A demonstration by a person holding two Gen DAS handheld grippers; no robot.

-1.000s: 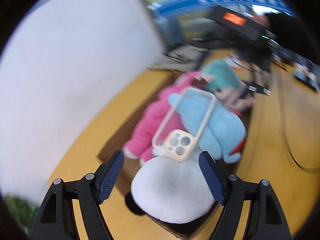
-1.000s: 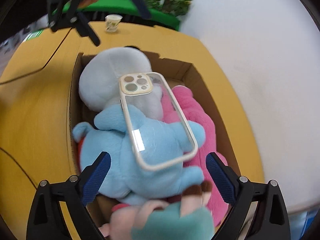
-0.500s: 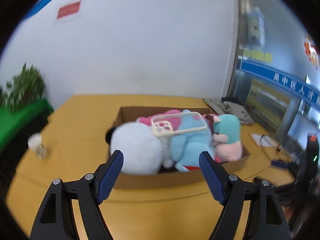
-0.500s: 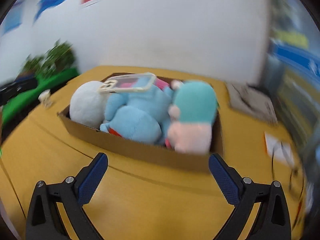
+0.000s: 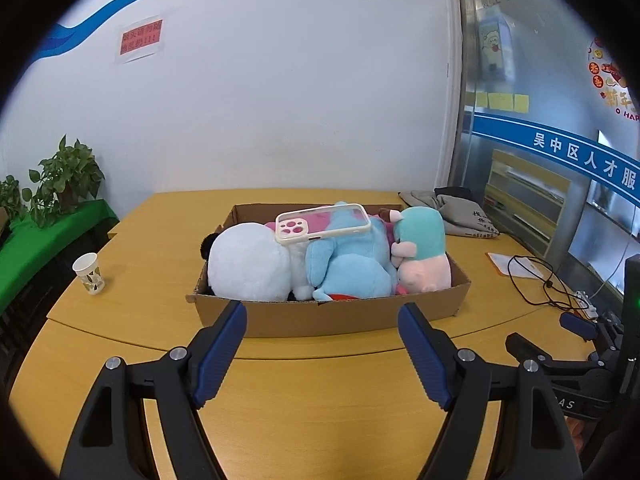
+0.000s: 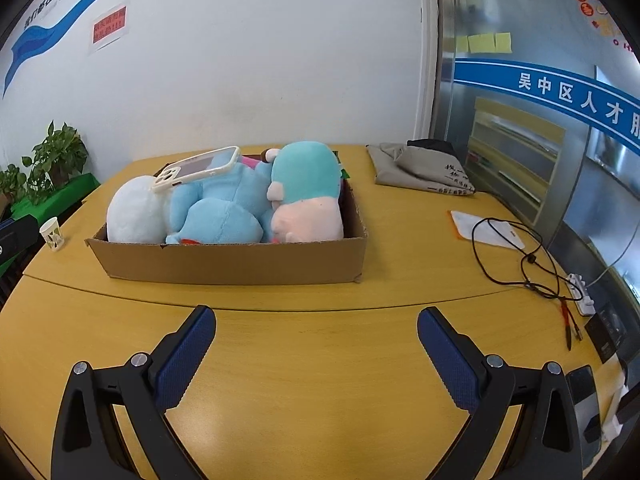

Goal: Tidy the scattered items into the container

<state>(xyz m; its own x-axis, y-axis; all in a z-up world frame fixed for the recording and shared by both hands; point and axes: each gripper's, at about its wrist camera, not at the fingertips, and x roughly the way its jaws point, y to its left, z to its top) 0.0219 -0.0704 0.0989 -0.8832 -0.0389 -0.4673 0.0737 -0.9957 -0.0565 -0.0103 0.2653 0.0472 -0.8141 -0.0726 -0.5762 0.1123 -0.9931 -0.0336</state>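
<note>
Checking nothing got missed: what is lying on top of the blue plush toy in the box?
A clear phone case rests across the blue plush toy and white plush. Whatever lies beneath the toys is hidden.

A yellow wooden table (image 5: 320, 400) stands before a white wall (image 5: 280, 100); potted plants (image 5: 66, 178) at 9 o'clock, glass partition (image 5: 540, 140) at 3 o'clock

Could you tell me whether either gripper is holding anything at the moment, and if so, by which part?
Nothing is held: the left gripper and the right gripper are both open over the table, short of the cardboard box.
</note>
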